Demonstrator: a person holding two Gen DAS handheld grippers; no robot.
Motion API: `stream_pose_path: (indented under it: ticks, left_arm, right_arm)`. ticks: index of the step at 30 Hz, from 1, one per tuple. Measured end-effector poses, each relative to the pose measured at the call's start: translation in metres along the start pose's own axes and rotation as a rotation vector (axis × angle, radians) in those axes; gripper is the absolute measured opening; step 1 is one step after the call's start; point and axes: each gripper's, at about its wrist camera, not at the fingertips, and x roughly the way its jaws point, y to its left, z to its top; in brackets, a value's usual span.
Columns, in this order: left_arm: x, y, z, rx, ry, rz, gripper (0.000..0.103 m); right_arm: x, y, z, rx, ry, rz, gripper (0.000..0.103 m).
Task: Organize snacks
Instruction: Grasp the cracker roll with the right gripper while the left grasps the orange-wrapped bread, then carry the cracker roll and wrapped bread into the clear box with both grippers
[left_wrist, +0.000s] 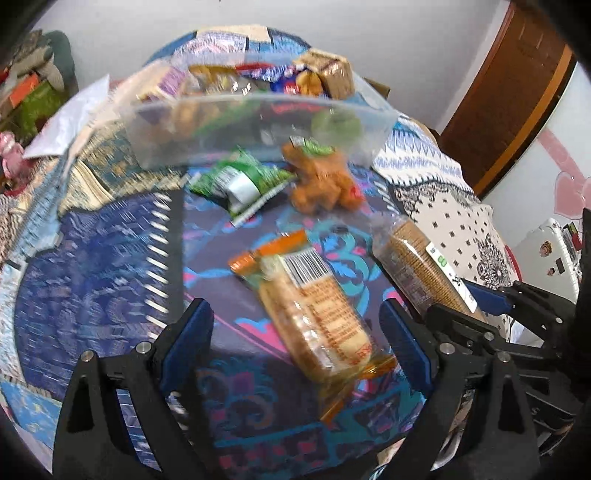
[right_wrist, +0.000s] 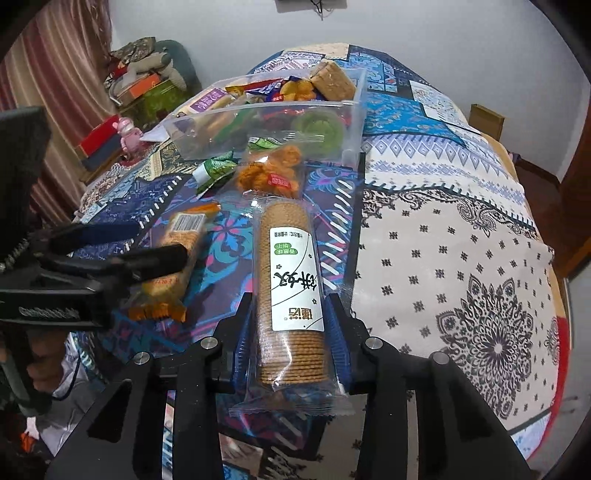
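My right gripper (right_wrist: 291, 314) is shut on a long clear sleeve of round biscuits (right_wrist: 291, 280) with a white label; the sleeve also shows in the left wrist view (left_wrist: 421, 269). My left gripper (left_wrist: 295, 332) is open, its jaws on either side of an orange-ended biscuit pack (left_wrist: 314, 314) lying on the bedspread; that pack also shows in the right wrist view (right_wrist: 177, 254). Beyond lie a green packet (left_wrist: 240, 181) and a clear bag of orange fried snacks (left_wrist: 321, 177). A clear plastic bin (right_wrist: 351, 122) with several snacks stands behind them.
Everything rests on a patterned patchwork bedspread (right_wrist: 443, 240). Piled boxes, clothes and a pink toy (right_wrist: 129, 133) sit at the left past the bed edge. A brown door (left_wrist: 509, 92) is at the right. The left gripper shows in the right wrist view (right_wrist: 122, 247).
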Motion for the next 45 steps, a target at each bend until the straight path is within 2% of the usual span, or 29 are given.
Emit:
stream_pose_path:
  ticks: [2, 5, 6, 10, 14, 23, 32, 41, 45]
  left_arm:
    - [0.003, -0.002, -0.004, -0.002, -0.008, 0.007, 0.085]
    - [0.001, -0.004, -0.005, 0.013, -0.031, 0.014, 0.066]
    - [0.000, -0.002, -0.005, 0.012, -0.038, 0.012, 0.056]
    - [-0.004, 0.014, -0.005, -0.003, -0.048, 0.004, 0.036]
    - [-0.014, 0.026, -0.006, -0.009, -0.075, 0.010, 0.035]
    - [-0.062, 0.030, 0.007, 0.013, -0.205, 0.010, 0.035]
    - [-0.080, 0.031, 0.050, 0.015, -0.285, -0.004, 0.035]
    - [-0.082, 0.041, 0.100, 0.017, -0.346, 0.055, 0.035]
    - [-0.071, 0.048, 0.121, 0.009, -0.351, 0.109, 0.035]
  right_arm:
    - [0.001, -0.002, 0.001, 0.013, 0.014, 0.011, 0.037]
    - [0.004, -0.004, 0.004, 0.023, 0.017, 0.023, 0.037]
    - [0.004, -0.003, 0.005, 0.022, 0.015, 0.022, 0.037]
    - [0.006, 0.003, 0.004, -0.007, 0.003, 0.002, 0.035]
    - [0.001, 0.006, 0.003, -0.021, -0.010, 0.013, 0.034]
    - [-0.026, 0.008, 0.018, -0.026, -0.087, 0.018, 0.034]
    - [-0.048, 0.008, 0.060, -0.021, -0.207, 0.011, 0.034]
    - [-0.039, 0.006, 0.115, -0.012, -0.293, 0.002, 0.034]
    - [-0.031, 0.006, 0.137, -0.003, -0.302, 0.006, 0.034]
